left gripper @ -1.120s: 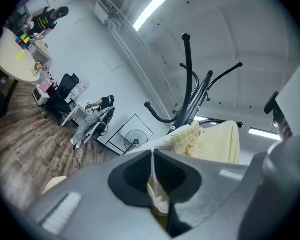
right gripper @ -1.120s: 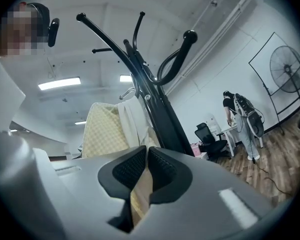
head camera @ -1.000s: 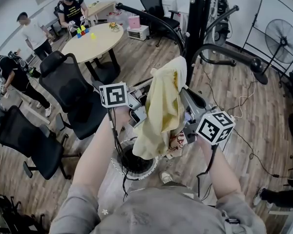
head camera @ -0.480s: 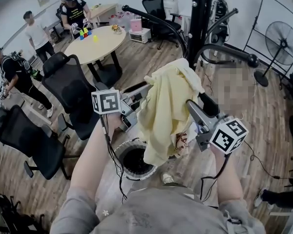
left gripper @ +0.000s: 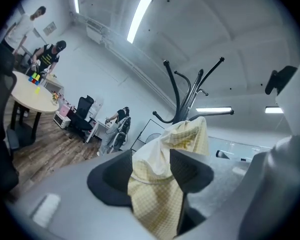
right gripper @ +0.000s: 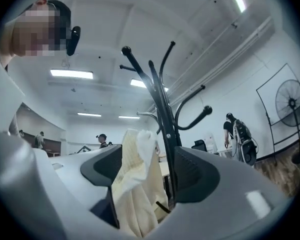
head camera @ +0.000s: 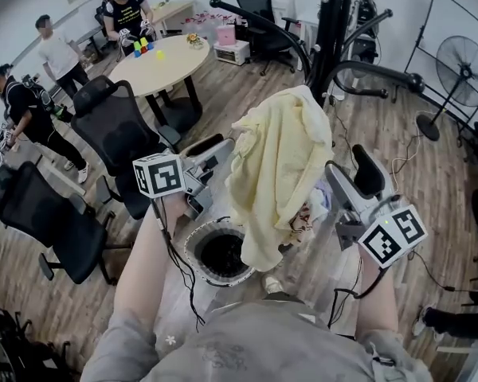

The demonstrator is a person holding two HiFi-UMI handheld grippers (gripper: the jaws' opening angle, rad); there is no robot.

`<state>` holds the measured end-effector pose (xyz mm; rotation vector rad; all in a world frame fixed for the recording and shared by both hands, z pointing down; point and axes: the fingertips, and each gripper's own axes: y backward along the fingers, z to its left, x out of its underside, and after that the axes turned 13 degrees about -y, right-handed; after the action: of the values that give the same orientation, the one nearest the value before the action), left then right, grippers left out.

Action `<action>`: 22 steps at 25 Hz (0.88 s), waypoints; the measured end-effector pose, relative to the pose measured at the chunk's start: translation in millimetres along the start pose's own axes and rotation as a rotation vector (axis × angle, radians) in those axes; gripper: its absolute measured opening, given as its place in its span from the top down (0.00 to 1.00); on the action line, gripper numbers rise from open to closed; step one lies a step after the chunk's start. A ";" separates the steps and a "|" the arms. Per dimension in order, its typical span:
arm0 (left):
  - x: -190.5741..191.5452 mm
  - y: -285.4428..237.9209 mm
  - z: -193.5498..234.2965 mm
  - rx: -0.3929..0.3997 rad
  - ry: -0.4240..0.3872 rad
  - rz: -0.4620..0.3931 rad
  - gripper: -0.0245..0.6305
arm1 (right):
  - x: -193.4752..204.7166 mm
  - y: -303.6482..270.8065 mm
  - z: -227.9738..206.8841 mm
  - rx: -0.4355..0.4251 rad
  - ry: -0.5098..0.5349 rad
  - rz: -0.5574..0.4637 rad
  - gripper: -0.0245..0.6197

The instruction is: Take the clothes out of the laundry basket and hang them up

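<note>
Coat rack (head camera: 328,22): black pole with curved arms, standing straight ahead of me.
Yellow garment (head camera: 279,173): hangs on my side of the coat rack. Its bunched top is up close to the pole, and I cannot tell whether it rests on an arm.
My left gripper (left gripper: 160,169): left of the coat rack, at the garment's left edge. The pads are pinched on a fold of the yellow cloth.
My right gripper (right gripper: 147,169): right of the coat rack's pole as I look down and pointing up at it. My jaws have just been opening and now stand wide. The cloth and the pole show between them, but neither pad presses on the cloth.
Laundry basket (head camera: 199,261): on the floor, nearer me than the coat rack, its dark inside showing.
</note>
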<state>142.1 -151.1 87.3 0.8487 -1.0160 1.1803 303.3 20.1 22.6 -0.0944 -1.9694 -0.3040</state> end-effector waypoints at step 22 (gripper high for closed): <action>-57.6 193.7 -40.5 -0.472 -0.439 -0.012 0.63 | 27.5 -63.8 165.0 -0.414 0.128 0.119 0.52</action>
<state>-44.9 -94.8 21.7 0.7417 -1.5690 0.7037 132.2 -1.2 -25.6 -0.4463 -1.7422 -0.6204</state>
